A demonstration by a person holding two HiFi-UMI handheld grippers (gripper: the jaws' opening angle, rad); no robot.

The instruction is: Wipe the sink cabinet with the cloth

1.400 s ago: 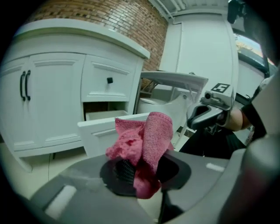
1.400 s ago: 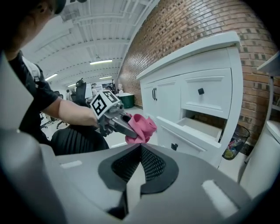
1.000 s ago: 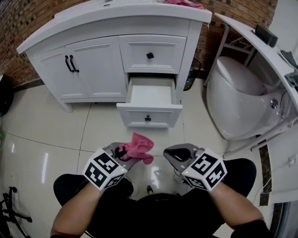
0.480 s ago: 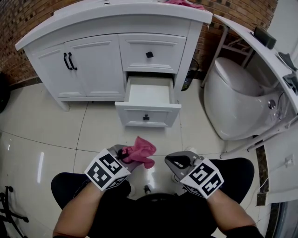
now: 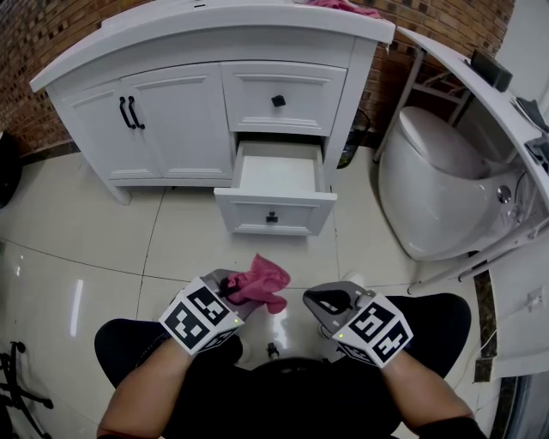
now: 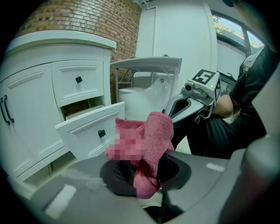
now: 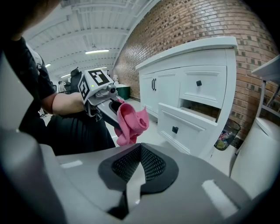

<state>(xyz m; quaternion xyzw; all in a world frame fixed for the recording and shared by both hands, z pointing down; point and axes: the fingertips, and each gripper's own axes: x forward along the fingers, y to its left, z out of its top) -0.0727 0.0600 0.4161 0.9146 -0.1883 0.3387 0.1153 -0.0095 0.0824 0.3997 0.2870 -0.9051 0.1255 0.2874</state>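
A pink cloth [image 5: 260,283] [image 6: 146,144] [image 7: 130,122] hangs bunched from my left gripper [image 5: 230,290] [image 6: 139,173], whose jaws are shut on it above the floor. The white sink cabinet [image 5: 206,86] [image 6: 39,87] [image 7: 188,83] stands ahead with its lower right drawer [image 5: 276,184] [image 6: 89,129] [image 7: 186,127] pulled open. My right gripper [image 5: 328,300] [image 7: 141,168] is level with the left one, to its right, jaws shut with nothing between them. Both grippers hover well short of the cabinet.
A white toilet [image 5: 437,180] stands right of the cabinet. A second pink cloth [image 5: 339,7] lies on the cabinet top. A small bin [image 7: 226,133] sits between cabinet and toilet. The glossy tiled floor [image 5: 103,249] stretches out in front.
Both grippers have drawn slightly lower and closer to my body. The cloth stays held in the left gripper. The drawer has not moved.
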